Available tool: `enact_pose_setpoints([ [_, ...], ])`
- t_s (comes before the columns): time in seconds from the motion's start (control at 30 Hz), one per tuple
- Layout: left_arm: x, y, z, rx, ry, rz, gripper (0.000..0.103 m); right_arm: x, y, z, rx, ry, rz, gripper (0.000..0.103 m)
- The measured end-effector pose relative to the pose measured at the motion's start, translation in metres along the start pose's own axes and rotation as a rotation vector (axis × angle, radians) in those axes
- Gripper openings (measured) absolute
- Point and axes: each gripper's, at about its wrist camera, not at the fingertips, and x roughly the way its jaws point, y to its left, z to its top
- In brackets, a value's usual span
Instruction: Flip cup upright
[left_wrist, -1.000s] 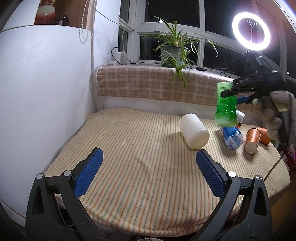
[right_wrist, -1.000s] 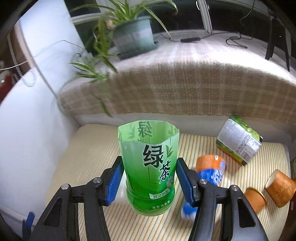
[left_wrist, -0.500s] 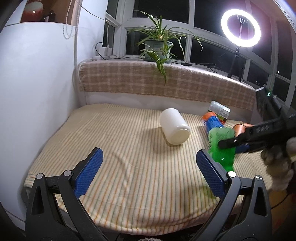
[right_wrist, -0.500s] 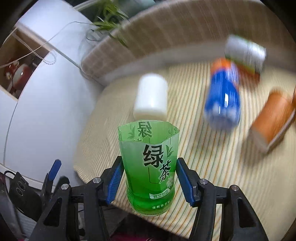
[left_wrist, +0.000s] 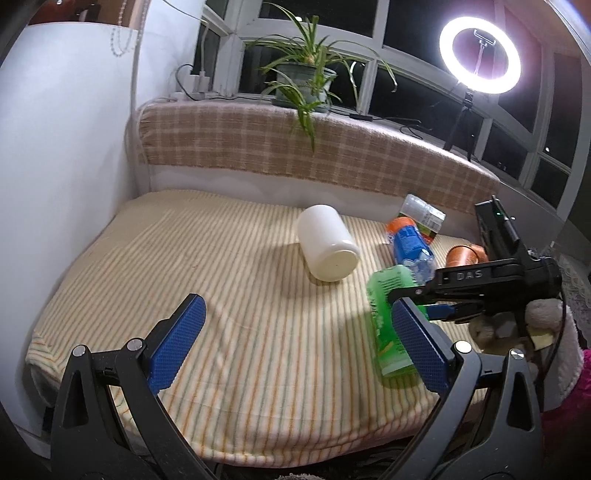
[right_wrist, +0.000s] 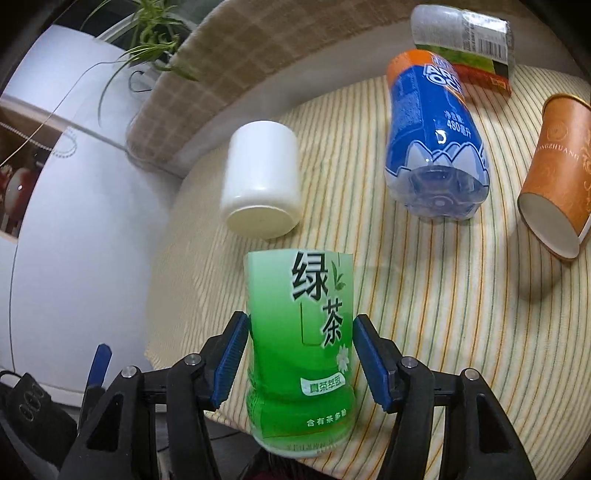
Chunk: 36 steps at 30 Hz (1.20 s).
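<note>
right gripper (right_wrist: 299, 362): clamping green cup (right_wrist: 299, 350) mid-body, near edge of bed (left_wrist: 240, 332)
left gripper (left_wrist: 295, 347): hanging apart, empty
handling: light, thin plastic (probably crushing easily); gripping lower wall gently

- The striped cushion (left_wrist: 229, 295) lies bare across its left and near parts, ahead of the wide-open left gripper (left_wrist: 295, 343).
- The white jar (left_wrist: 327, 247) lies on its side mid-cushion.
- The right side is crowded: green cup (right_wrist: 299, 354), blue bottle (right_wrist: 432, 147), orange paper cup (right_wrist: 554, 173) and a clear bottle (right_wrist: 461, 37) behind.
- A checked backrest (left_wrist: 295, 147) closes the far edge.
</note>
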Motion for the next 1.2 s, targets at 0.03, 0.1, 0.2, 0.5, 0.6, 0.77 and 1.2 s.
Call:
enact_pose_setpoints([
  [0.03, 0.001, -0.002, 0.001, 0.000, 0.004, -0.010, 0.102, 0.000, 0.001, -0.001, -0.002, -0.003, -0.001, 0.062],
  [0.1, 0.006, -0.002, 0.002, -0.013, 0.027, -0.041, 0.102, -0.002, 0.004, -0.001, -0.011, -0.010, -0.003, 0.063],
  [0.2, 0.017, 0.002, 0.004, -0.056, 0.071, -0.091, 0.102, -0.008, 0.007, -0.005, -0.038, -0.038, -0.023, 0.073],
  [0.5, 0.055, 0.003, 0.014, -0.141, 0.227, -0.252, 0.102, -0.062, 0.010, -0.037, -0.151, -0.191, -0.110, 0.078],
  [0.6, 0.073, 0.004, 0.018, -0.185, 0.286, -0.316, 0.100, -0.082, 0.004, -0.054, -0.159, -0.259, -0.158, 0.082],
  [0.77, 0.104, -0.005, 0.022, -0.225, 0.396, -0.395, 0.095, -0.106, -0.013, -0.079, -0.116, -0.318, -0.205, 0.082],
  [1.2, 0.158, -0.018, 0.013, -0.301, 0.579, -0.477, 0.086, -0.139, -0.045, -0.107, -0.008, -0.384, -0.219, 0.082],
])
